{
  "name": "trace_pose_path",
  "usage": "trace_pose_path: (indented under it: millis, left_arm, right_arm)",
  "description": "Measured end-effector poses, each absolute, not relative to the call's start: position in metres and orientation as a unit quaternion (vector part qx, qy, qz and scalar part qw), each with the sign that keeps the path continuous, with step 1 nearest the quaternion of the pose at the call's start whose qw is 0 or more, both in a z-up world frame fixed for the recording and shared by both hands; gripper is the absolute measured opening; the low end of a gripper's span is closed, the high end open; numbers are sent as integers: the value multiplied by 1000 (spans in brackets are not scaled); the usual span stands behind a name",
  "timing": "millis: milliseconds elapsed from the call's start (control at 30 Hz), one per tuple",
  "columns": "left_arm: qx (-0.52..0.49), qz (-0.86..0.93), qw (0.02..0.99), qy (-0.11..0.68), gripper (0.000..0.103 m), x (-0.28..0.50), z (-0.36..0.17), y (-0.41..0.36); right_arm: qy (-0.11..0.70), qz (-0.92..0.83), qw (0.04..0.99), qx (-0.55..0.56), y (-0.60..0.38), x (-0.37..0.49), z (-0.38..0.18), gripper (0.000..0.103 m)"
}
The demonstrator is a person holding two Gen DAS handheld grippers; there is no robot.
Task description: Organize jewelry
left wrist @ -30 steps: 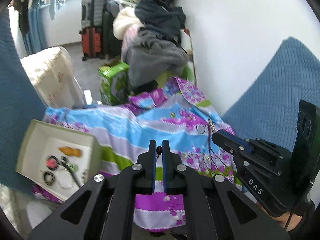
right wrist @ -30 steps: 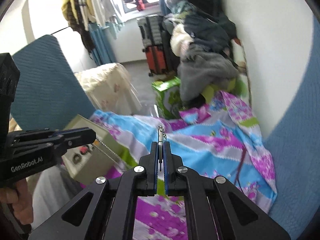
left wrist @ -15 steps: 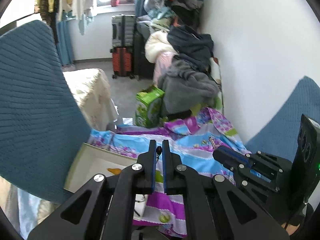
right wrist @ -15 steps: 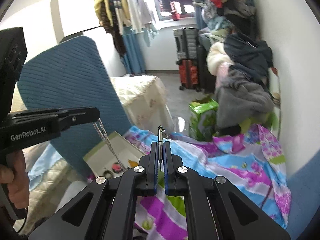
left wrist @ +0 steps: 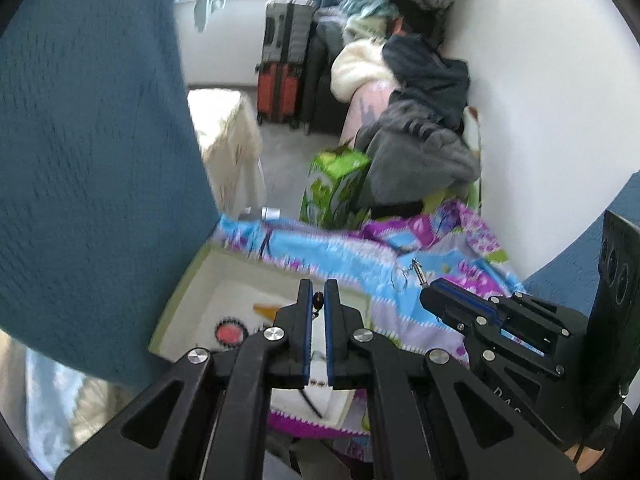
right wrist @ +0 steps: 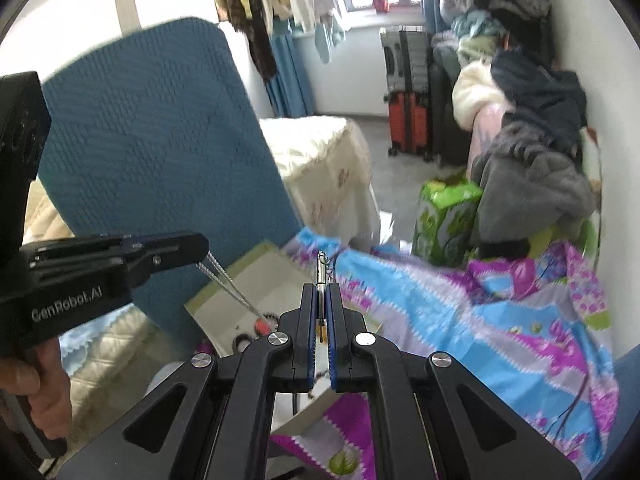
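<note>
- At the centre bottom of the left wrist view, the left tongs point(left wrist: 316, 300) are pressed together on one end of a chain necklace point(right wrist: 228, 286); a small dark bead point(left wrist: 318, 300) shows between the blue pads.
- At the centre of the right wrist view, the right tongs point(right wrist: 320, 300) pinch the other end, with the metal clasp point(right wrist: 321, 270) standing upright above the fingertips and a few links hanging from its top.
- The two-ended hold looks meant to keep the chain stretched and untangled while it hangs in the air over the box.
- In the right wrist view the chain drops as a doubled strand from the left tongs at middle left, slanting down and to the right toward the tray; its long axis runs upper left to lower right.
- The open white jewelry box point(left wrist: 188, 292) sits below both tongs on the floral bedsheet point(left wrist: 440, 280), holding a round red piece point(left wrist: 228, 332) and an orange piece point(left wrist: 266, 309).
- The chain's lower stretch is hidden behind the right tongs, so I cannot tell whether it touches the box floor.
- My reading: the necklace is being lowered lengthwise into the box.
</note>
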State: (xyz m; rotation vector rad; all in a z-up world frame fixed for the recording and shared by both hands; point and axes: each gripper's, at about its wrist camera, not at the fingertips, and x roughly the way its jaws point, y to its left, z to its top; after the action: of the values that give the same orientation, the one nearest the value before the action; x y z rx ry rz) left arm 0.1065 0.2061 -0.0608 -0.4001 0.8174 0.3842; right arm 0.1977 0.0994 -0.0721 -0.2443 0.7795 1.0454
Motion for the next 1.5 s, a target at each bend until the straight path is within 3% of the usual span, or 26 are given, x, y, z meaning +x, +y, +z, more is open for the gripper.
trace_pose_path:
  millis: [367, 700, 833, 967, 1033, 1500]
  left_arm:
    - [-232, 182, 844, 448, 5, 93, -149, 216]
    - [-242, 188, 837, 453, 5, 82, -160, 222]
    - [-244, 193, 838, 448, 11, 76, -150, 224]
    - [-235, 201, 850, 427, 41, 66, -127, 221]
    - [-227, 203, 856, 418, 41, 61, -114, 218]
    - [-206, 218, 888, 349, 47, 19, -30, 198]
  right_arm:
    - [435, 481, 749, -136, 124, 179, -163, 3]
    - [462, 474, 737, -134, 128, 181, -178, 5]
    - [458, 475, 740, -131, 125, 182, -168, 8]
    - [437, 482, 749, -125, 118, 180, -144, 12]
    - [426, 484, 755, -118, 113, 178, -130, 19]
    - [326, 490, 805, -76, 67, 149, -21, 20]
